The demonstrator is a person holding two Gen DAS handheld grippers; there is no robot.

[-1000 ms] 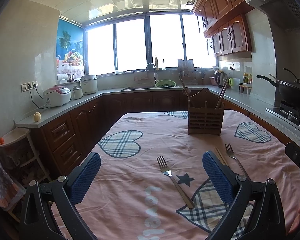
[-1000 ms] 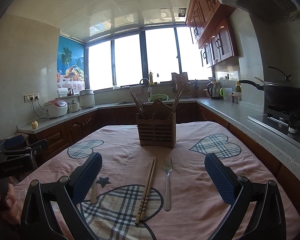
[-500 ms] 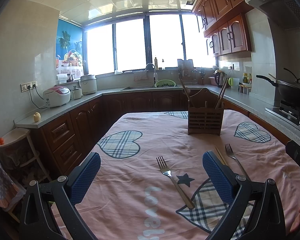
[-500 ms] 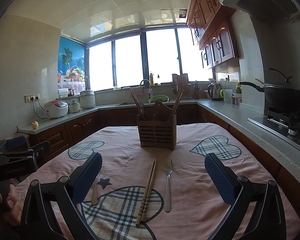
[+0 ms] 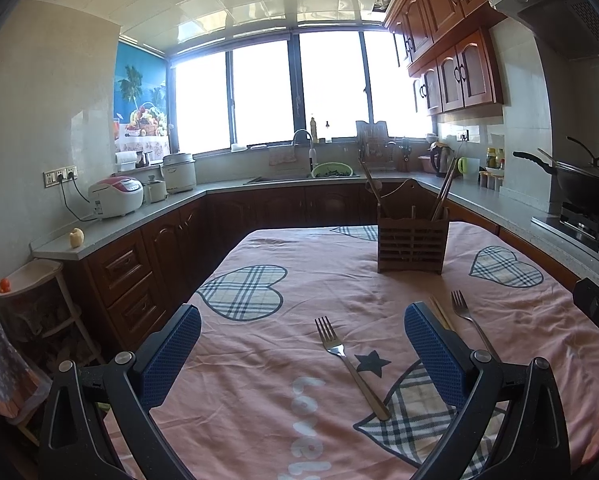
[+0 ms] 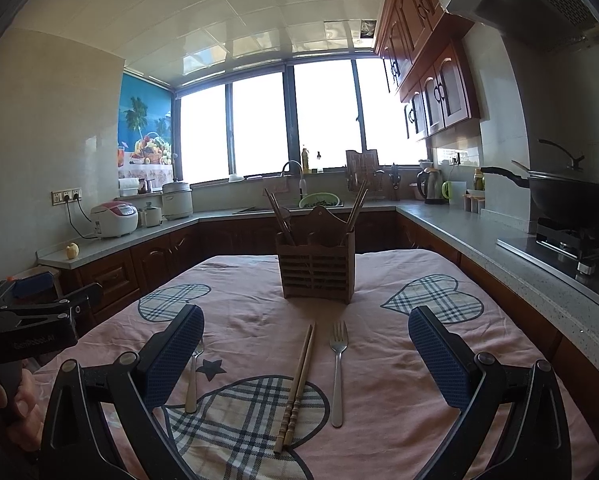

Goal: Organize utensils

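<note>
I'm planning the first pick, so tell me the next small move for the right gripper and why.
Probably lower the open right gripper onto the pair of wooden chopsticks lying straight ahead between its blue fingers. They lie loose on the pink cloth beside the steel fork, in line with the slatted wooden utensil holder. Nothing is gripped yet.

Two forks (image 6: 337,368) (image 6: 192,376), one chopstick pair (image 6: 297,384), one wooden holder (image 6: 316,270), on tablecloth.
</note>
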